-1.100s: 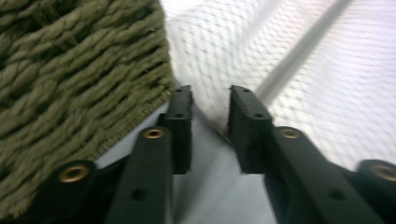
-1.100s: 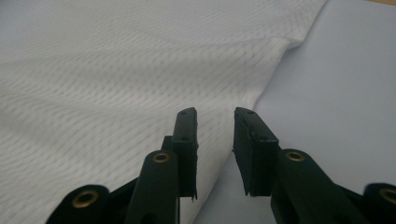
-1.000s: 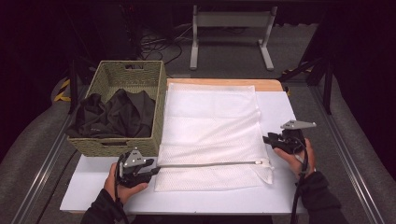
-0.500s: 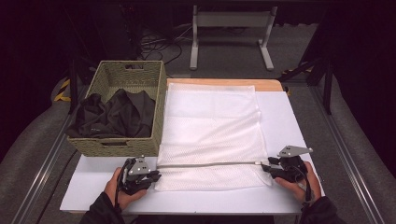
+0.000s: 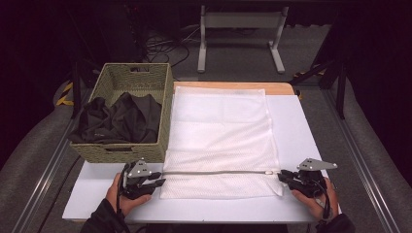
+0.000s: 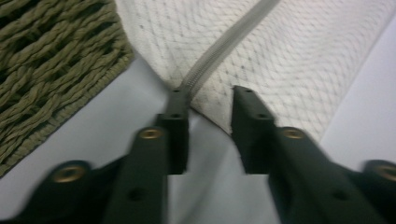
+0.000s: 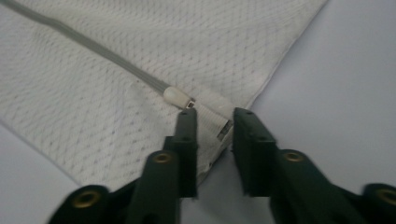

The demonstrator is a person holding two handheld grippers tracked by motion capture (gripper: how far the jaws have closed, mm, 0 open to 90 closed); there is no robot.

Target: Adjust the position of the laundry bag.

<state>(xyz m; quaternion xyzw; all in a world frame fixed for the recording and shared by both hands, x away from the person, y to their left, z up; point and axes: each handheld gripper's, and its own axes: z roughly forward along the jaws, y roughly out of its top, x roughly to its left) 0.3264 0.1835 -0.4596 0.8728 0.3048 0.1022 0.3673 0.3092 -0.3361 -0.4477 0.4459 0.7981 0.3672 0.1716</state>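
R tongs (image 7: 212, 114) straddle mesh bag (image 7: 116, 93) corner beside zip pull (image 7: 177, 98).

From where I stand, no word, label, brand mark or number can be read anywhere, neither on the mesh bag (image 5: 221, 138), the woven basket (image 5: 133, 80), nor the table (image 5: 301, 131).

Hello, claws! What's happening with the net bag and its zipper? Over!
Left claw open at zipper's left end. Right claw open beside zipper pull. Mesh bag flat, zipped. Basket of dark clothes alongside, not blocking.
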